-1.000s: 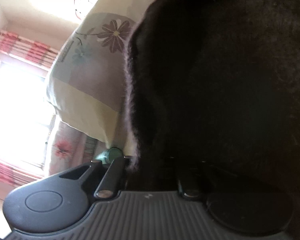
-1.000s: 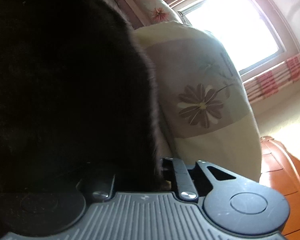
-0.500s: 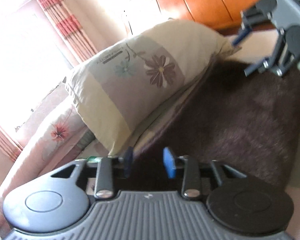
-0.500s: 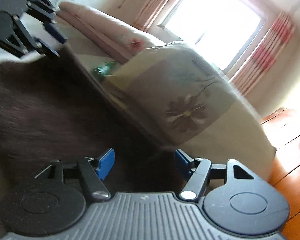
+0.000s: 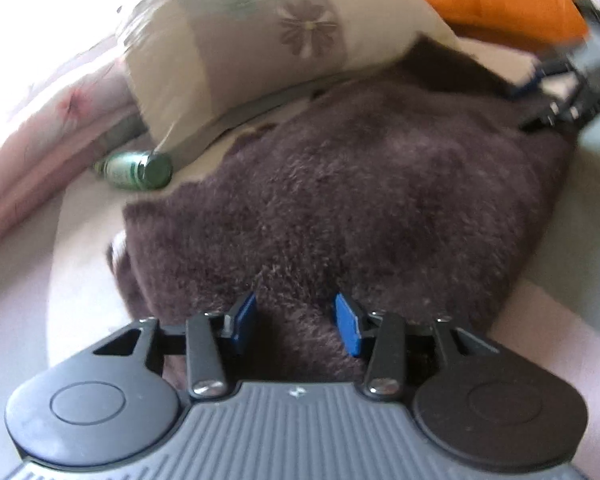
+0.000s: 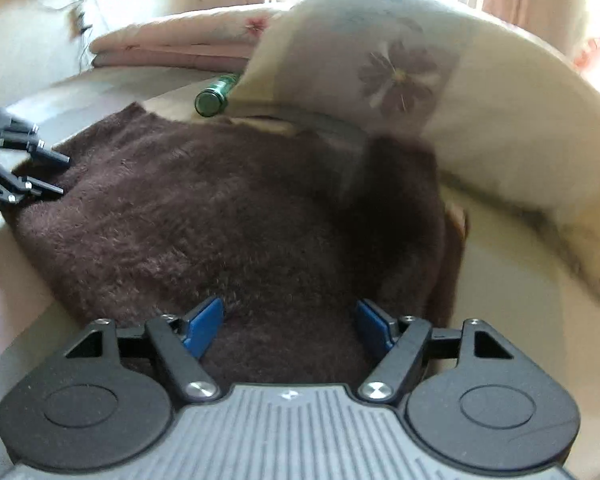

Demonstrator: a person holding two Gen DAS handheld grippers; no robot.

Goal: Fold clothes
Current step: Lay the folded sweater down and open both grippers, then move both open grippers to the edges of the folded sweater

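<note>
A: A second ago the dark brown fuzzy garment (image 5: 360, 208) filled our view; now we see it lying flat on the bed, its far edge at twelve o'clock under the cream flowered pillow (image 5: 268, 36).

B: Yes, our left gripper (image 5: 296, 322) and right gripper (image 6: 288, 324) are both opening, blue pads clear of the fleece.

We get both wrist views close, angled down from opposite near corners of the brown fleece garment (image 5: 360, 200) toward the flowered pillow (image 6: 400, 68). Shared: garment, pillow, green bottle (image 5: 140, 168), plus each other's hand-held gripper at frame edge.
</note>
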